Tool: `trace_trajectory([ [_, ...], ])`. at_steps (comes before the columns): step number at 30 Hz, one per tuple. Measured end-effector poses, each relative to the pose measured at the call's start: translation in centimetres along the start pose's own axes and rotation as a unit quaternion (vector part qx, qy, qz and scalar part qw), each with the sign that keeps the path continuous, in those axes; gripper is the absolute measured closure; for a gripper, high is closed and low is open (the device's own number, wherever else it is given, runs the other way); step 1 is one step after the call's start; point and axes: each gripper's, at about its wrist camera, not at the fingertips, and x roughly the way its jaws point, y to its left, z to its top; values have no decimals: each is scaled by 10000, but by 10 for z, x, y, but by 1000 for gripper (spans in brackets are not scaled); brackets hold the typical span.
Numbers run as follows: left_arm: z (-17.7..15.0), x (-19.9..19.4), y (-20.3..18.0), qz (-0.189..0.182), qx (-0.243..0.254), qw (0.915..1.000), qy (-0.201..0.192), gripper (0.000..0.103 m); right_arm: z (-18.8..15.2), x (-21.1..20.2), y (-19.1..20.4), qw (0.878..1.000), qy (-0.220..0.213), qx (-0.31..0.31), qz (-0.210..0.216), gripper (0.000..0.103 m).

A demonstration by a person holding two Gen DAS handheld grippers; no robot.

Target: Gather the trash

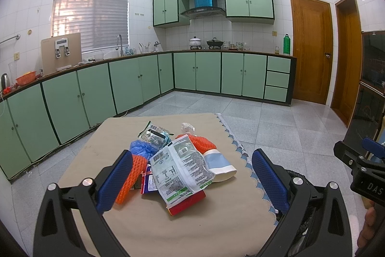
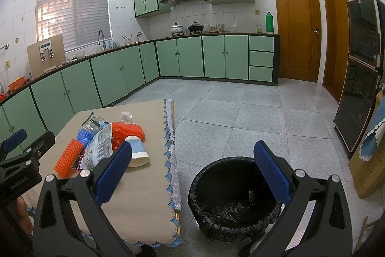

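Observation:
A pile of trash lies on the beige table (image 1: 216,220): a white-green wrapper (image 1: 180,170), orange foam nets (image 1: 130,177), a blue net (image 1: 142,147), a paper cup (image 1: 220,164) on its side, a dark snack bag (image 1: 155,134), a crumpled tissue (image 1: 187,128) and a red packet (image 1: 187,204). My left gripper (image 1: 192,182) is open above the pile, empty. My right gripper (image 2: 192,172) is open and empty, over the gap between the table edge and the black-lined trash bin (image 2: 231,196). The pile also shows in the right wrist view (image 2: 101,146).
The bin stands on the tiled floor right of the table (image 2: 144,196). Green cabinets (image 1: 134,81) line the left and far walls. A dark glass cabinet (image 2: 361,78) and a cardboard box (image 2: 370,160) stand at the right. Wooden doors (image 1: 312,47) are at the back.

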Motion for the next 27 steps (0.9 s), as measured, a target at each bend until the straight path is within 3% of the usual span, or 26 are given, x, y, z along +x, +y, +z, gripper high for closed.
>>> trace_trajectory([
  [27, -8, 13, 11, -5, -93, 9999, 98, 6, 4, 2, 4, 10000, -26, -48, 24, 5],
])
